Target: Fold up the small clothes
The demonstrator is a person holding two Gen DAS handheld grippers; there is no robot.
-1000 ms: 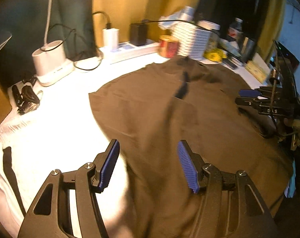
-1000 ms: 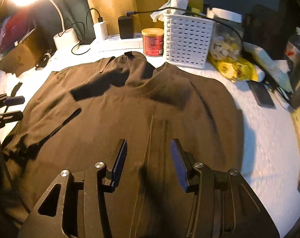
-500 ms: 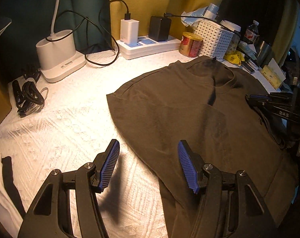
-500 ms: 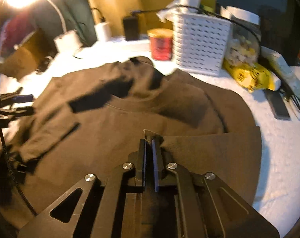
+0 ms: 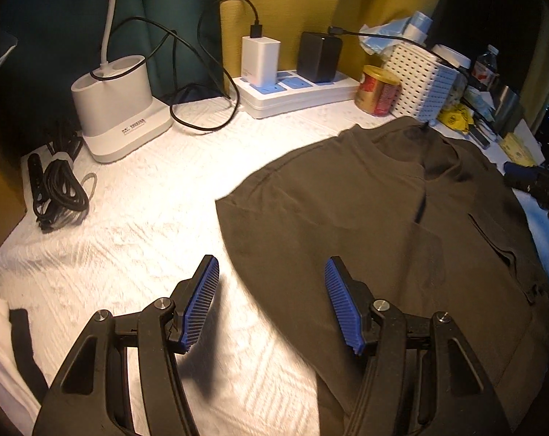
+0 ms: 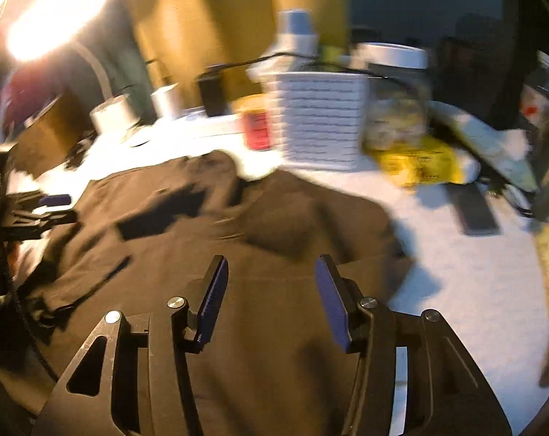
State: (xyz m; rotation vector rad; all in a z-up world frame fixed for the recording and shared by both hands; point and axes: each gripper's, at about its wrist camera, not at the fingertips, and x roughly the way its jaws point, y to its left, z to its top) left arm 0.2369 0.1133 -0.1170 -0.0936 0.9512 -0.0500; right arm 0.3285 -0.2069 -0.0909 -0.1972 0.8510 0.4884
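Left wrist view shows us the brown shirt flat on the tabletop, its left edge between our left gripper's wide, empty jaws; the right gripper's just-opened empty jaws hover over its right half.

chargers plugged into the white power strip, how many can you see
2: a white charger toward the left end of the power strip, with a black cable on top, and a black charger just right of it. None looks hidden.

A home is suggested. Beside the power strip a lamp base is seen. A tin and basket are set on its other side.
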